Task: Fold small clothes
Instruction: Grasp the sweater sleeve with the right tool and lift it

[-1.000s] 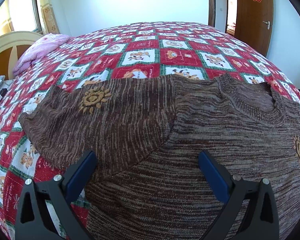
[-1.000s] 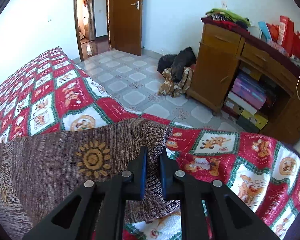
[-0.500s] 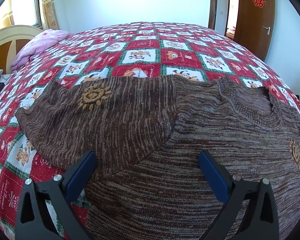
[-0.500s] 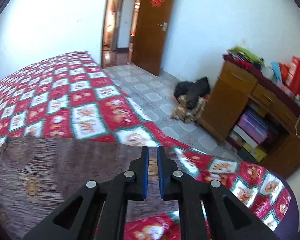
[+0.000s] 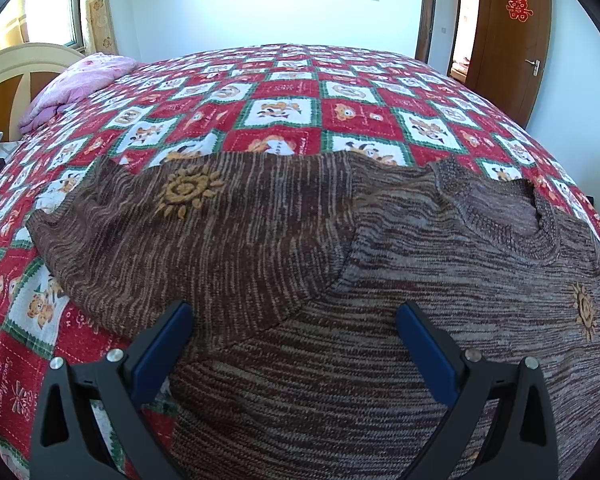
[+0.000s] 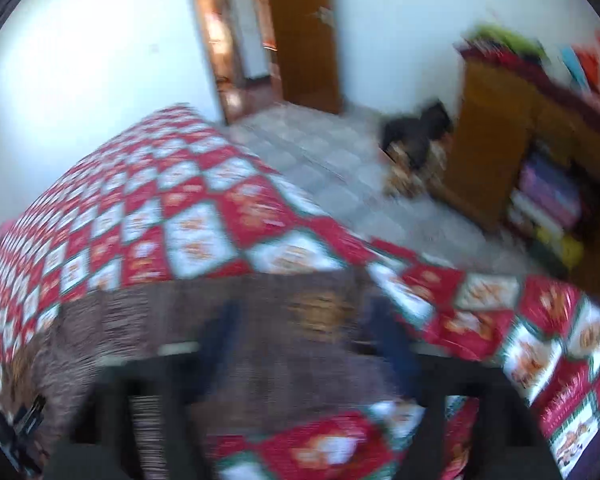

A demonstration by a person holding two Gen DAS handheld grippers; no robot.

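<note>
my right gripper (image 6: 304, 340), jaws just sprung wide and empty, hangs over the sweater (image 5: 340, 280) sleeve stretching toward the bed's (image 5: 284, 92) right edge; left gripper (image 5: 292, 336) gapes too.

Two black plastic grippers, each with triangular cut-outs in the finger frames. Left gripper (image 5: 294, 320) — matte black arms, silver round-head screws near the finger roots, flat blue pads (image 5: 424, 348) lining the inner faces of the fingers. Right gripper (image 6: 306, 336) — same black frame and blue pads (image 6: 394, 344), badly blurred, screw heads smeared into pale streaks.
</note>
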